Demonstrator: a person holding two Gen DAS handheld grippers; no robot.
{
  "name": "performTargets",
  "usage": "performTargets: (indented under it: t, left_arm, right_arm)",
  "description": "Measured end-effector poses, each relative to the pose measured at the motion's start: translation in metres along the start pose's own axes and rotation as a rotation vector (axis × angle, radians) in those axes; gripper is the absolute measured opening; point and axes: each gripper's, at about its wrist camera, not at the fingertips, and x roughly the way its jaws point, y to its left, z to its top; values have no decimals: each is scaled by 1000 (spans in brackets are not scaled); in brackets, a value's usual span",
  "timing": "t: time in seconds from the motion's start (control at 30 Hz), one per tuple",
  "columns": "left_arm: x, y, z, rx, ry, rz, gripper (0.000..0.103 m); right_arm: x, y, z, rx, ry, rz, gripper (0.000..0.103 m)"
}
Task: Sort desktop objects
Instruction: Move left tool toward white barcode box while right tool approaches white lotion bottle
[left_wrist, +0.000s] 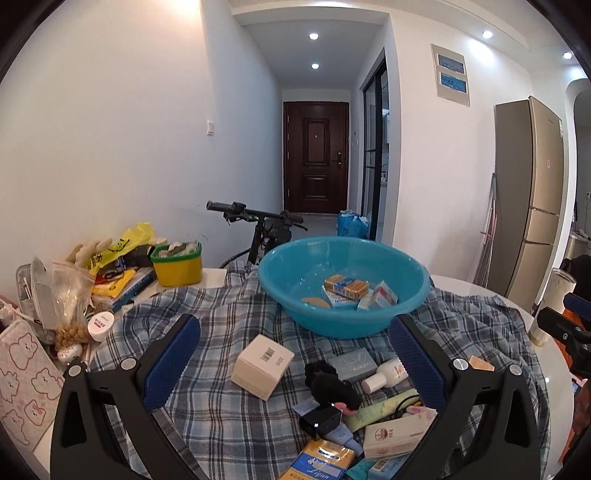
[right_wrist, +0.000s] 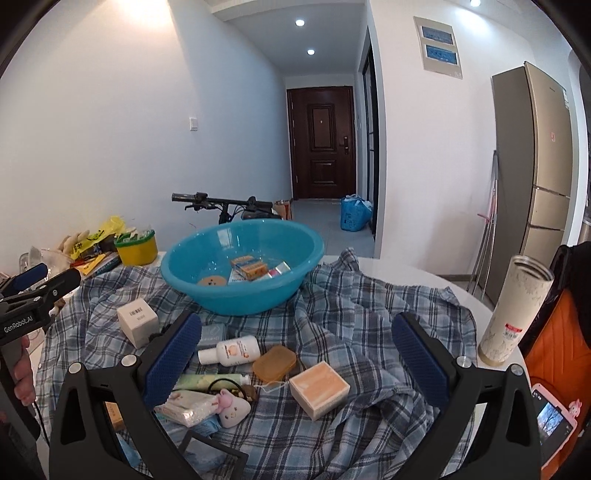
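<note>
Sorting partly done: a few small boxes lie in the basin on the cloth, while the white box, bottle, orange box and others wait outside; left gripper and right gripper both gape wide, empty.

We see a white tabletop mostly covered by a blue plaid cloth. A tall cream flask stands upright on the bare tabletop at the right, and a yellow tub with a green rim at the far left, near a pink bear-print pouch.
</note>
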Motion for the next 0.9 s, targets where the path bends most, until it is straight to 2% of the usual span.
performTargets:
  t: [0.17, 0.4, 0.53, 0.9]
  left_arm:
    - [-21, 2, 37, -5, -81, 7, 103]
    - [-37, -1, 67, 32, -122, 6, 103]
    - [-41, -6, 71, 55, -128, 7, 103]
    - [-15, 0, 53, 56, -31, 12, 103]
  right_arm:
    - [-22, 8, 37, -29, -93, -3, 103]
    - [-38, 20, 73, -71, -156, 20, 103]
    - [-37, 24, 80, -84, -144, 34, 103]
    - [-12, 25, 63, -68, -54, 76, 103]
